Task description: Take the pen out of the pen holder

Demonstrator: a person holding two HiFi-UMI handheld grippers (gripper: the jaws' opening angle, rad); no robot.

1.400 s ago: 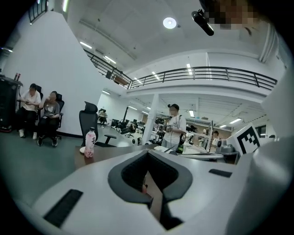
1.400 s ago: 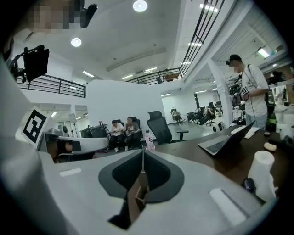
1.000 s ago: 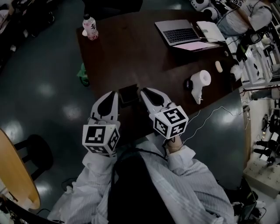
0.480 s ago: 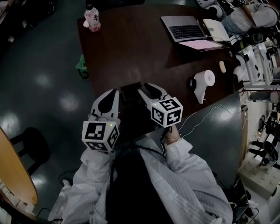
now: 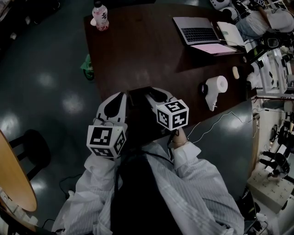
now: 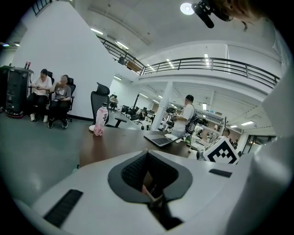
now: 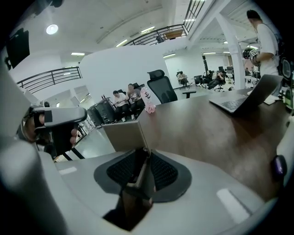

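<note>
The pen holder (image 5: pixel 138 93), a dark square box, stands at the near edge of the brown table (image 5: pixel 151 55) between my two grippers. No pen shows in any view. My right gripper (image 5: pixel 149 94) straddles the holder's right wall. In the right gripper view that thin grey-brown wall (image 7: pixel 123 135) runs between the pads of the right gripper (image 7: pixel 146 152), whose jaws are closing around it. My left gripper (image 5: pixel 122 96) lies just left of the holder. In its own view the left gripper (image 6: pixel 147 154) has its tips together, with something brownish in the hollow behind them.
A pink bottle (image 5: pixel 101 13) stands at the table's far left corner. A laptop (image 5: pixel 197 32) and papers lie at the far right, a paper roll (image 5: pixel 216 85) at the right edge. A white cable (image 5: pixel 216 121) hangs off the near right. People sit in chairs (image 6: pixel 50 98) beyond.
My right gripper has come down and in against the pen holder's right side. The left gripper has stayed beside the holder.
</note>
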